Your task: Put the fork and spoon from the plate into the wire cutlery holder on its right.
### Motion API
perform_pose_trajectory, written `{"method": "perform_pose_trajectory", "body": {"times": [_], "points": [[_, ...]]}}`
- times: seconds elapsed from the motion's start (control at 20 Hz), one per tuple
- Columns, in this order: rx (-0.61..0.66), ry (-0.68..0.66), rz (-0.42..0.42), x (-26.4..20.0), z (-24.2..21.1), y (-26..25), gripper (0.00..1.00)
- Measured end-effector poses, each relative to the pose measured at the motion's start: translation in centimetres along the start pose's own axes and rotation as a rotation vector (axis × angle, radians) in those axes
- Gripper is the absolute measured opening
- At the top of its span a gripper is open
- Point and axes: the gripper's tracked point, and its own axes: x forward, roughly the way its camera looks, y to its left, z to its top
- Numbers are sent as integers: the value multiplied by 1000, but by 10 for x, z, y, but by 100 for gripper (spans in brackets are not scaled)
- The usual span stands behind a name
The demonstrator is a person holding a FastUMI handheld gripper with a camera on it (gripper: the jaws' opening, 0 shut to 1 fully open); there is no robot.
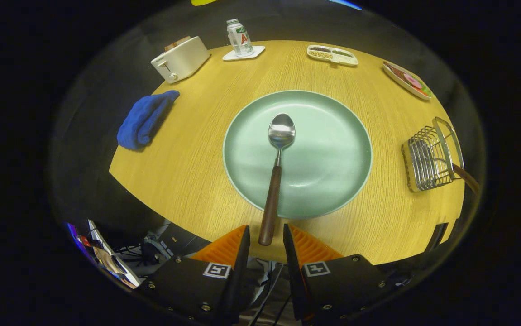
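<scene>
The tongs (265, 235) stand open at the bottom centre of the frame, their fingers on either side of the tip of the spoon's handle, with gaps showing on both sides. The steel spoon with a dark brown wooden handle (276, 174) lies on the round pale green plate (332, 149) in the middle of the frame, bowl near the plate's centre, handle reaching over the near rim. The plate sits on the round light wooden surface (188, 163). At the right of the frame stands the silver wire cutlery holder (430, 156), with a brown handle (466, 177) sticking out of its right side. A crumpled blue cloth (145, 120) lies at the left, a white toaster (181, 59) at the upper left.
</scene>
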Motion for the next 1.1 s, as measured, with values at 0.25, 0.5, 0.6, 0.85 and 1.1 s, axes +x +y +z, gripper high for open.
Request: {"method": "perform_pose_trajectory", "body": {"times": [0.25,0.5,0.6,0.85,1.1], "points": [[29,26,13,10,2,0,44],[49,-12,-11,11,5,-8,16],[-10,-15,-39,7,4,-16,5],[-101,-29,-19,-16,5,-20,5],[-113,-23,4,-44,9,-33,5]]}}
